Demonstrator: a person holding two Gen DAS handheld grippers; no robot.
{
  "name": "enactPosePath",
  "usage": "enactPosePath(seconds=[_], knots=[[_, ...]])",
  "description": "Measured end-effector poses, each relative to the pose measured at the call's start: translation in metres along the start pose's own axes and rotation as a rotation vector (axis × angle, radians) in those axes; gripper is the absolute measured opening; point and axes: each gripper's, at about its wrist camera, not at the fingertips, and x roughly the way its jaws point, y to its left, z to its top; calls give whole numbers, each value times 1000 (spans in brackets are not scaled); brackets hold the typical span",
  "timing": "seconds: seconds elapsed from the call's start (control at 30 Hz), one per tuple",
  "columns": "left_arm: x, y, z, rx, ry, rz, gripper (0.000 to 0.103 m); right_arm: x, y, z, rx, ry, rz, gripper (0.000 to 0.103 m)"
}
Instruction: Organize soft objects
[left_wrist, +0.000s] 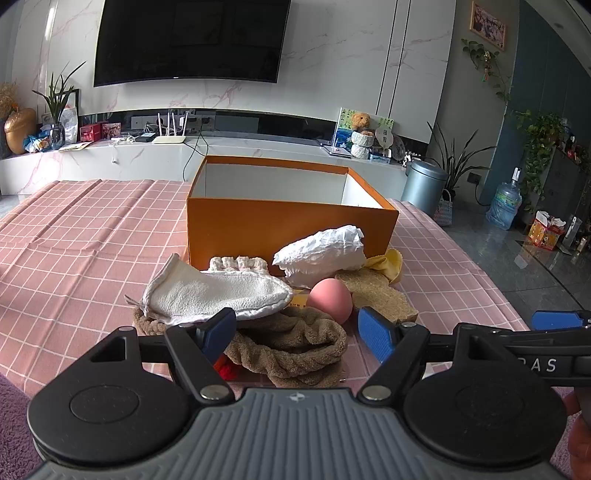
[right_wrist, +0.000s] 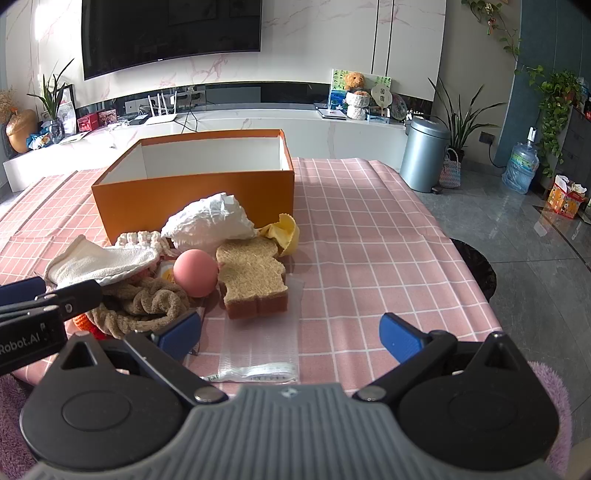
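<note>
Tablecloth (right_wrist: 369, 236): we record pink with a white grid.
Box (right_wrist: 192, 199): orange outside, white inside; our landmark.
Crumpled wad (right_wrist: 210, 221), against the box front: white.
Mitt (left_wrist: 218, 291), left of the wad: off-white.
Knitted piece (left_wrist: 238, 263), between mitt and box: we note cream with pale pink.
Ball (right_wrist: 195, 272), nearer than the wad: pink.
Toast-shaped sponge (right_wrist: 251, 280), right of the ball: tan face, brown crust.
Cloth (right_wrist: 282, 234), by the box's right corner: yellow.
Twisted band (left_wrist: 291, 349), nearest to us: brown.
Gripper pads (right_wrist: 400, 338): blue.
</note>
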Motion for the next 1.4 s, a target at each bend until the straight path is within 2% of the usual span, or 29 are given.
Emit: enactPosePath(seconds=[0.73,0.97,1.03,1.1,1.3,1.4], knots=[[0,0,0,0,2,0,89,-1,-2,-1,-2,3,1,101],[4,4,1,-5,25,-4,89,2,-1,-1,-5,2,18,101],[6,6,2,-4,32,0,86,5,1,-1,-7,5,24,101],[8,8,3,-1,40,-9,80,9,3,0,-12,10,36,101],[14,13,10,73,46,-3,77,22,13,5,-51,25,64,100],[21,16,16,149,57,3,77,31,20,10,-81,33,79,92]])
